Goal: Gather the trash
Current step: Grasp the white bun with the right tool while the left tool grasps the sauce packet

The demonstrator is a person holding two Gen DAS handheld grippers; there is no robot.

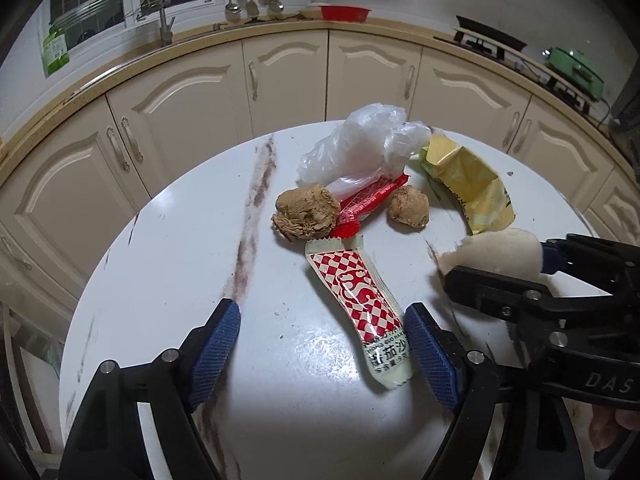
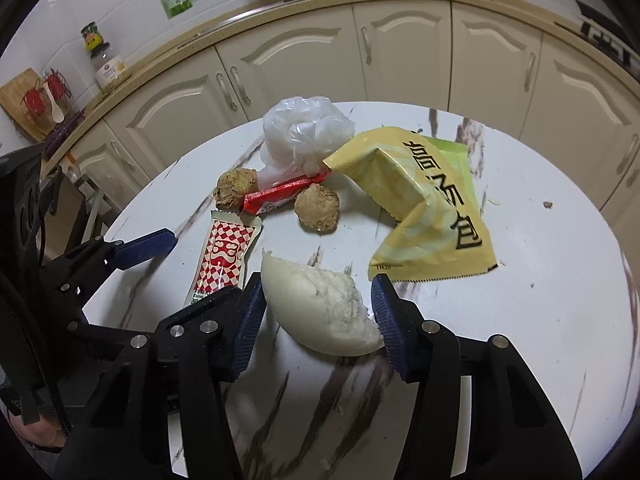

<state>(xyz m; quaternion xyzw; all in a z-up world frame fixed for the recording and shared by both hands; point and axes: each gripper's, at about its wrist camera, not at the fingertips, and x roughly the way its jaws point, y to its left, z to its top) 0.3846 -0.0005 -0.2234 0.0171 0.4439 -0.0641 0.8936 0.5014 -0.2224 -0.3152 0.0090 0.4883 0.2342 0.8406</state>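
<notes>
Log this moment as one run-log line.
left gripper: open over ketchup sachet | right gripper: open around half bun, not shut | trash on table

Black-framed left gripper (image 1: 322,348) and right gripper (image 2: 318,316) — ribbed blue pads, silver screws.

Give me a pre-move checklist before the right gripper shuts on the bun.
1. Bun between right gripper fingers: ok.
2. Right gripper open: ok.
3. Fingers touching bun yet: cannot tell.
4. Yellow wrapper outside the fingers: ok.
5. Left gripper apart from the bun, open around the sauce packet: ok.
6. Trash bin in view: not ok.
</notes>
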